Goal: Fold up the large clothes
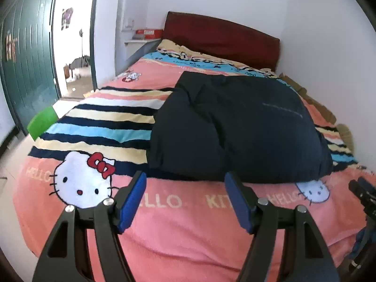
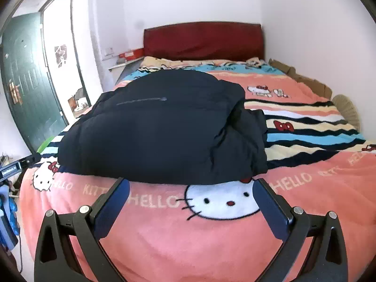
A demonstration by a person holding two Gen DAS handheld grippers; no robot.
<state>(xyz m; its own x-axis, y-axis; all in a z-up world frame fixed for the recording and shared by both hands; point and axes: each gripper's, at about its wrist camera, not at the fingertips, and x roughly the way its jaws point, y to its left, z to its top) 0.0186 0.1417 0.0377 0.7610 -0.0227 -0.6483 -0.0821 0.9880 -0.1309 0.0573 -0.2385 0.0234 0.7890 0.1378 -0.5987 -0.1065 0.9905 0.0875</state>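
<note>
On the bed (image 1: 164, 230), covered by a pink Hello Kitty blanket (image 2: 211, 246) with striped bands, lies a dark navy padded jacket (image 1: 235, 127), bundled into a thick, roughly folded mound.

Seen from the left wrist camera, the left gripper (image 1: 185, 183) hovers just short of the jacket's near edge. Its jaws stand wide apart and hold nothing. The jacket lies straight ahead and a little to the right of it.

Seen from the right wrist camera, the right gripper (image 2: 191, 188) also has its jaws spread wide and empty, poised just above the blanket. The jacket (image 2: 164, 129) lies straight ahead and somewhat to its left, with looser folds of fabric spilling toward the right end.

The mound's long axis appears to run away from both grippers, toward the dark red headboard (image 2: 202, 40). Both grippers sit at the near, foot-end edge, side by side, about equally close. Any next fold would likely start from this near hem, lifting it away toward the headboard.
</note>
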